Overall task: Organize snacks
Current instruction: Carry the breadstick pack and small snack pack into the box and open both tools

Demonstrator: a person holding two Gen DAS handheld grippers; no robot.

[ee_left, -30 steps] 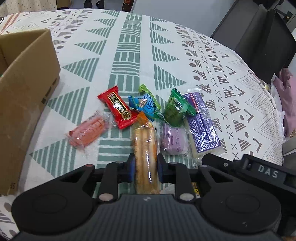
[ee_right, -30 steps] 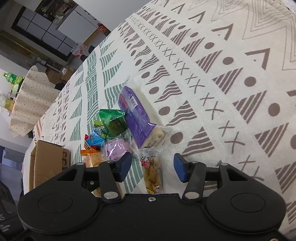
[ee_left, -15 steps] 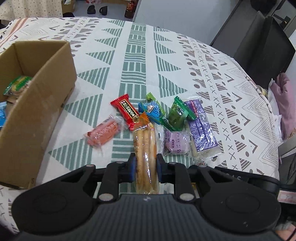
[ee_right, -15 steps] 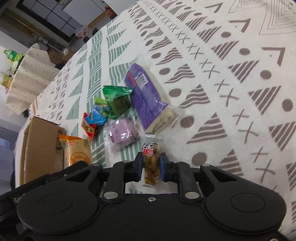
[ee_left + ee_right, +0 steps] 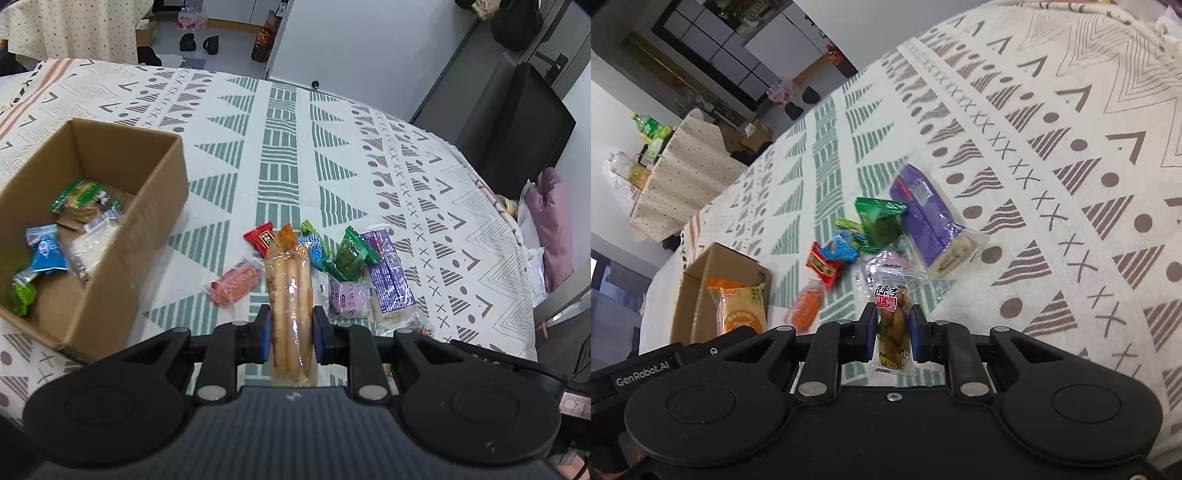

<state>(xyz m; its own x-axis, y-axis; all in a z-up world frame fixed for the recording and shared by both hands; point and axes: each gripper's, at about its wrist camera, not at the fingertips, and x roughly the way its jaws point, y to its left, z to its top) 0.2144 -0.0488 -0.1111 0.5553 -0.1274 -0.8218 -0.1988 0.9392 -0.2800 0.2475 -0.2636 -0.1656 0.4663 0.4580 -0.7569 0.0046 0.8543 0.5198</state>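
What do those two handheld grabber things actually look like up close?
Both are matte black plastic. The left gripper has a ribbed grey top plate, two round discs, silver screws, and blue pads on its fingers. The right gripper looks the same: blue-padded fingers, silver screws, smooth black body. White "GenRobot.AI" lettering marks a black housing at the right view's left edge.

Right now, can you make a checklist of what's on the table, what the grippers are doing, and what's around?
Surface: patterned tablecloth.
Job's things: cardboard box with snacks inside; pink, red, green and purple packets lie loose.
Clutter: nothing seen.
Grippers: left hand-held gripper clamps a long bread-stick packet; right hand-held gripper clamps a small clear snack packet.
Cables: nothing seen.
Surroundings: shoes on floor, dotted cloth.
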